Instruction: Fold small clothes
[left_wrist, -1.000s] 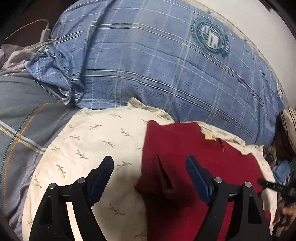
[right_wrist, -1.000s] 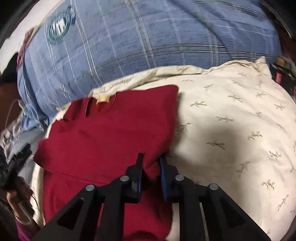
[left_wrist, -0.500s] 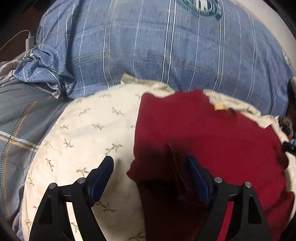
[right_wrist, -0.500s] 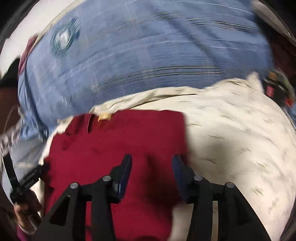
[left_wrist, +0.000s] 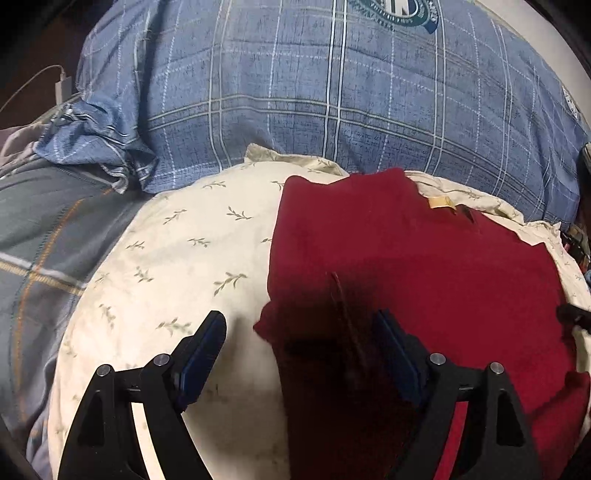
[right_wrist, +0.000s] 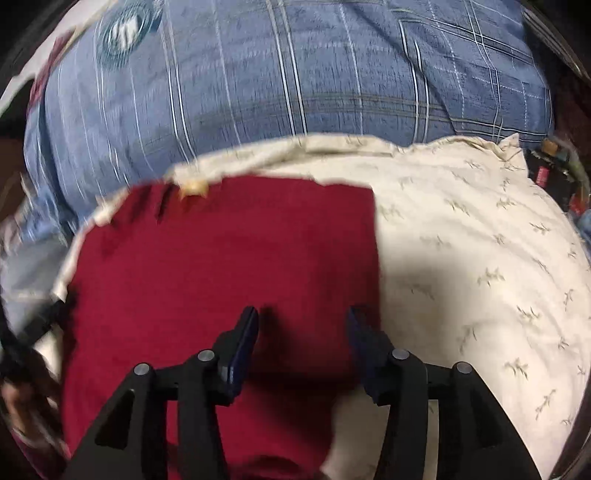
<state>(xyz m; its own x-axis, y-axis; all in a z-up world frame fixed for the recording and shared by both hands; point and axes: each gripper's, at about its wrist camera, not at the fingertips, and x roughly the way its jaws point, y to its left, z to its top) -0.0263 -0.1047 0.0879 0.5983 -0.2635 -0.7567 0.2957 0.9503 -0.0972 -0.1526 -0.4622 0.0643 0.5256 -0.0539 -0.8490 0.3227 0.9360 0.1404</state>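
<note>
Red garment (left_wrist: 406, 258) lies flat on cream leaf-print pillow (left_wrist: 177, 258), blue plaid pillow (left_wrist: 332, 92) behind. Left claw (left_wrist: 299, 354) spread wide, straddling garment's left edge, gripping nothing. Right claw (right_wrist: 303, 332) parted over garment's right side, empty.

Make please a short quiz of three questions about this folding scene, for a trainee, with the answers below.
1. True or false: the right gripper is shut on the red garment.
2. What lies directly under the red garment? A) the cream leaf-print pillow B) the blue plaid pillow C) a wooden table
3. Which colour is the small tag near the garment's far edge?

Key:
1. False; both fingers stand apart, and the left gripper is open too.
2. A
3. Yellowish tan.
</note>
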